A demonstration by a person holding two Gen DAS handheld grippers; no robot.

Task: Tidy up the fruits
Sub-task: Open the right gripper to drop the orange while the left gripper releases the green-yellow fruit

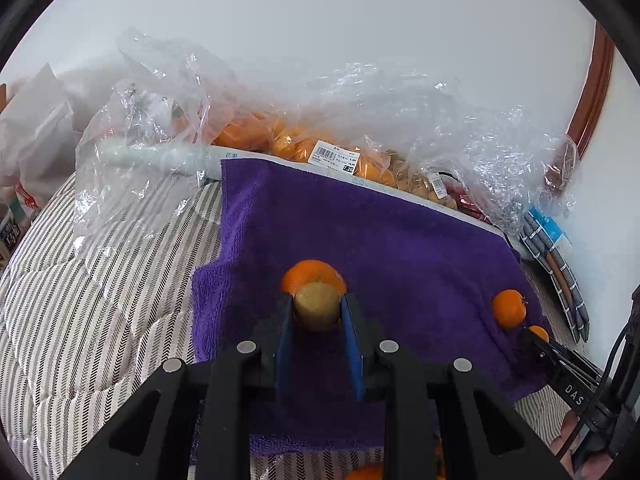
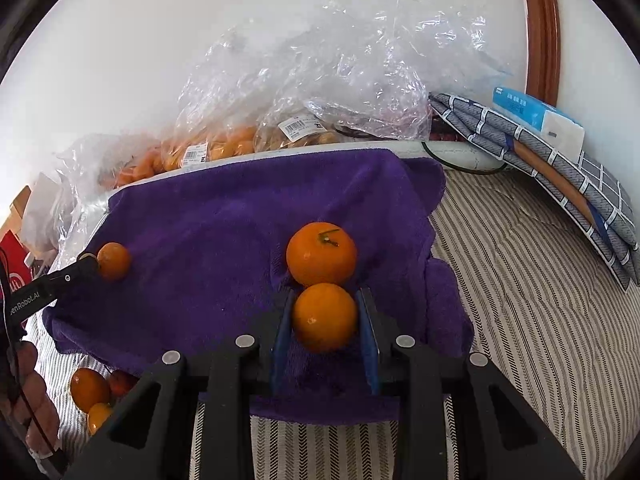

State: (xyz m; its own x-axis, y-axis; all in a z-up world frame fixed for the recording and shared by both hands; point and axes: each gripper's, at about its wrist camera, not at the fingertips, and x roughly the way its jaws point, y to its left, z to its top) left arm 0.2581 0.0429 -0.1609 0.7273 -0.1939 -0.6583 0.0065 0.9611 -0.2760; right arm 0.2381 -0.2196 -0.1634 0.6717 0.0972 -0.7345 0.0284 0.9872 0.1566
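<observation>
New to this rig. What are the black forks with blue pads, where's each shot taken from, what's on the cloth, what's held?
No robot arm here: a person carries a two-finger gripper in each hand, each with a fisheye camera looking along its fingers.

Left wrist view: the left gripper is shut on a small tan fruit, right in front of an orange lying on the purple towel.

Right wrist view: the right gripper is shut on a small orange, close to a stemmed orange on the towel. Clear bags of fruit lie behind, on a striped quilt.
</observation>
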